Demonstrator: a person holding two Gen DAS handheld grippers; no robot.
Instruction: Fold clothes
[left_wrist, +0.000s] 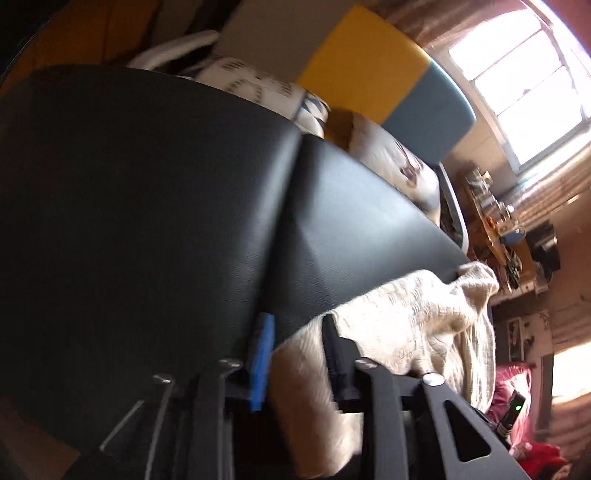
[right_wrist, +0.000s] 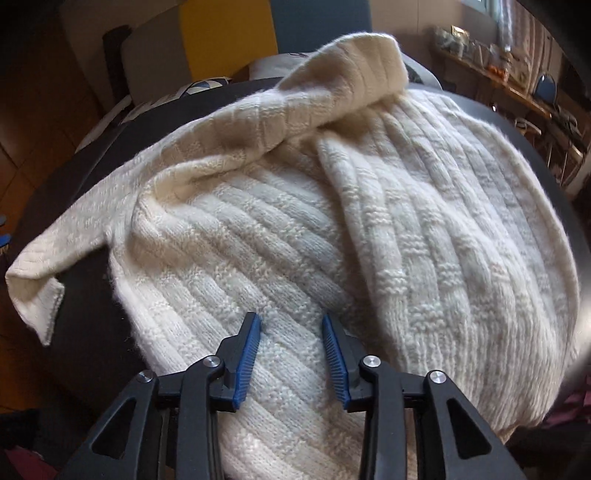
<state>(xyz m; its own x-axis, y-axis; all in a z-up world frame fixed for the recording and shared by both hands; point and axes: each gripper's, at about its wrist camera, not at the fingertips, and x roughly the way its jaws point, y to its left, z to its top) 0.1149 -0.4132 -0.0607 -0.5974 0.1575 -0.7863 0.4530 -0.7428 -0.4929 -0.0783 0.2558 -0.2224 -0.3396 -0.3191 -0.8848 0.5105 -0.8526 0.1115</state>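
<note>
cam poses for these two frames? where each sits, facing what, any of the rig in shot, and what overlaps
Left wrist: on the left claw, tilted, looking across the black table toward a window; both fingers in shot, sweater between them.
Right wrist: on the right claw, looking down on the cream sweater; open blue-padded fingers in shot.
Shared: sweater, black table, yellow and blue panel.

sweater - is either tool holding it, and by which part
Left tool: open around the sweater, fabric between its fingers; which part, unclear. Right tool: open above the body, holding nothing.
</note>
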